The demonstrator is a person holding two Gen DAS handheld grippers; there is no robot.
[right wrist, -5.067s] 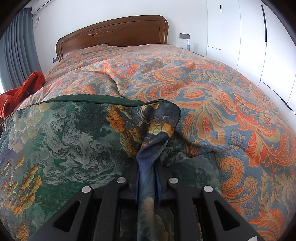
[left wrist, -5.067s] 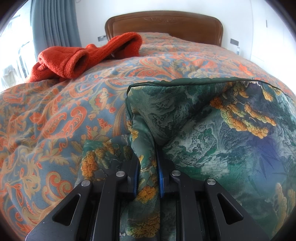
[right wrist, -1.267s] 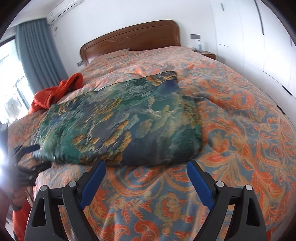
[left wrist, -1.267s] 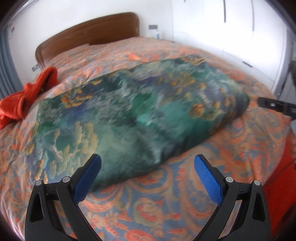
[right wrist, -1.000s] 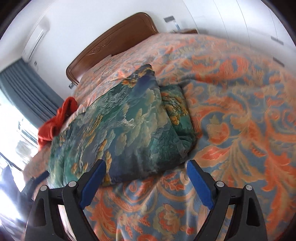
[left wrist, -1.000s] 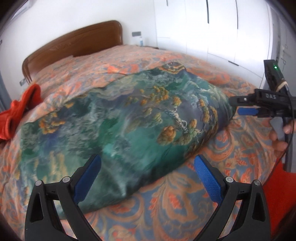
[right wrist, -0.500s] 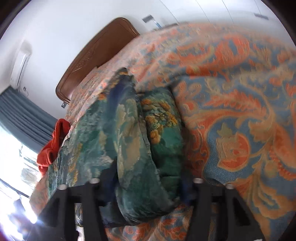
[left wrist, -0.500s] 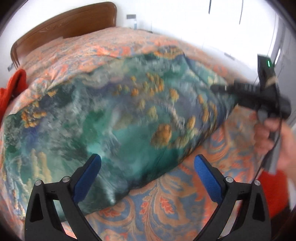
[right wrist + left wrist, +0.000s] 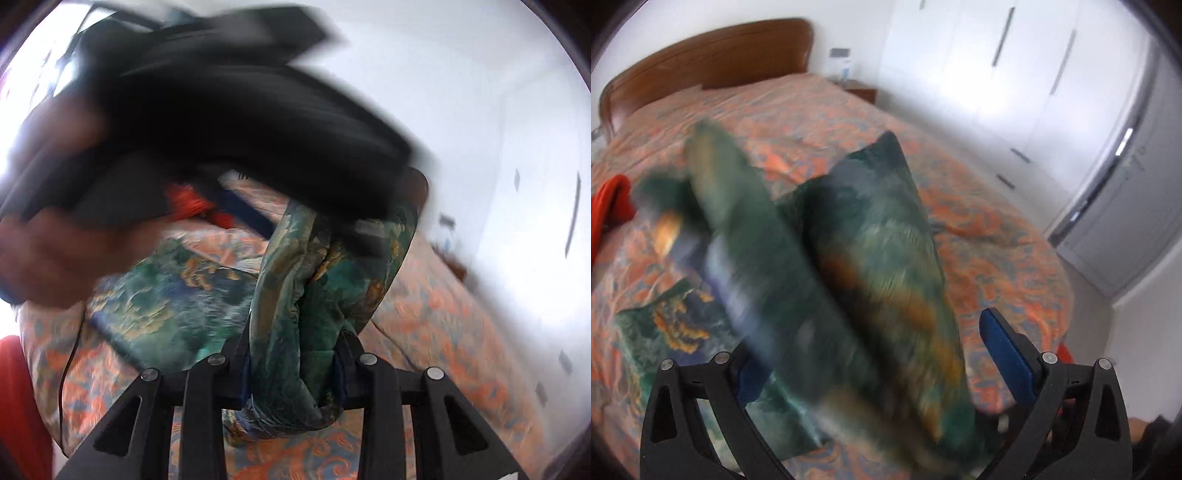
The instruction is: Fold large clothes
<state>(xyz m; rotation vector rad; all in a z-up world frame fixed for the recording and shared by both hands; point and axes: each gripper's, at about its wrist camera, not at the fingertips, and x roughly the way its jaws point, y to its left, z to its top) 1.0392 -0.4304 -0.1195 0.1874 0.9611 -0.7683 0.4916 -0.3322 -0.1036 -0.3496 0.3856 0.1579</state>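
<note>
Quilted green garment [image 9: 295,314] newly bunched between closing right gripper [image 9: 293,363] jaws.

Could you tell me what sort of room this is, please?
Almost certainly a bedroom: a bed with a curved brown wooden headboard, an orange-and-blue paisley bedspread, and tall white wardrobe doors alongside.

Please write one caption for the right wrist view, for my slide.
Right hand-held gripper closing on a bunched fold of the green patterned garment, lifted above the orange bedspread.
</note>
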